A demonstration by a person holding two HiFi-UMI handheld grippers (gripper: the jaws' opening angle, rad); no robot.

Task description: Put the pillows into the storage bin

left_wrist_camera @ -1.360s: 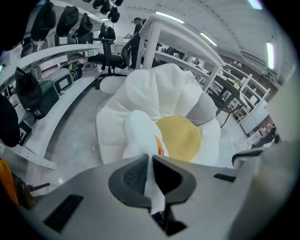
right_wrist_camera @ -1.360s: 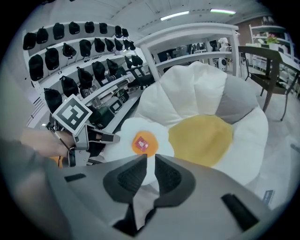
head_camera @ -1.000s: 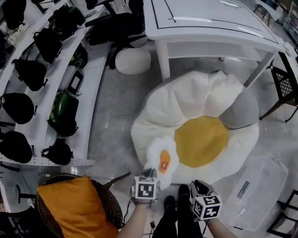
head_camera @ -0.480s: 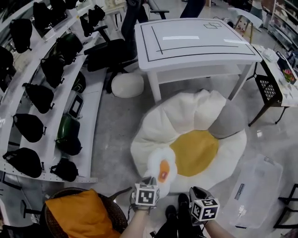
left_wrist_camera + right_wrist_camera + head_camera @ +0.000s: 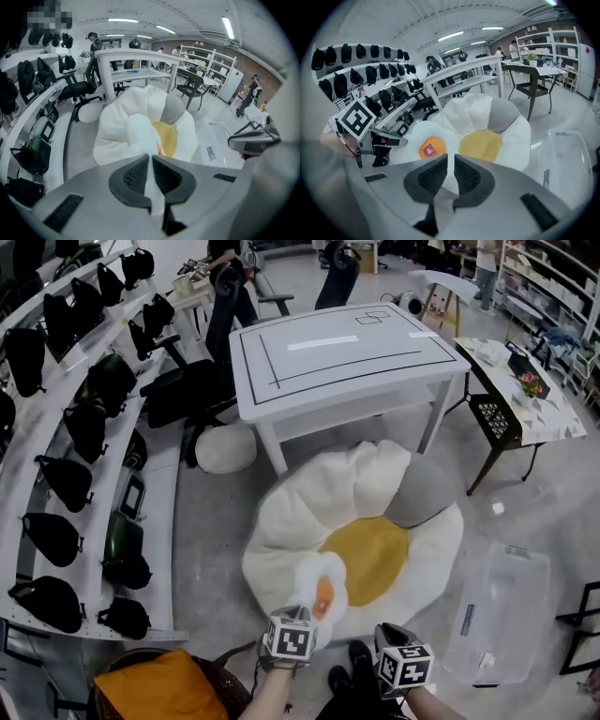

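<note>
Held the small egg pillow (image 5: 322, 589) above the near edge of the big egg cushion (image 5: 370, 554) with 2 tools. Clamped the left tool (image 5: 150, 158) tight on its white rim. Pinched the right tool (image 5: 449, 159) narrowly on the same rim, with fabric between the pads. Saw 1 grey pillow (image 5: 419, 491) on the cushion's far right lobe. Found the clear storage bin (image 5: 499, 613) just right of the cushion, with bare floor around it. Noted a white table (image 5: 342, 352) over the cushion's far edge and a basket (image 5: 220, 673) holding an orange pillow (image 5: 159, 692) off its near left.
</note>
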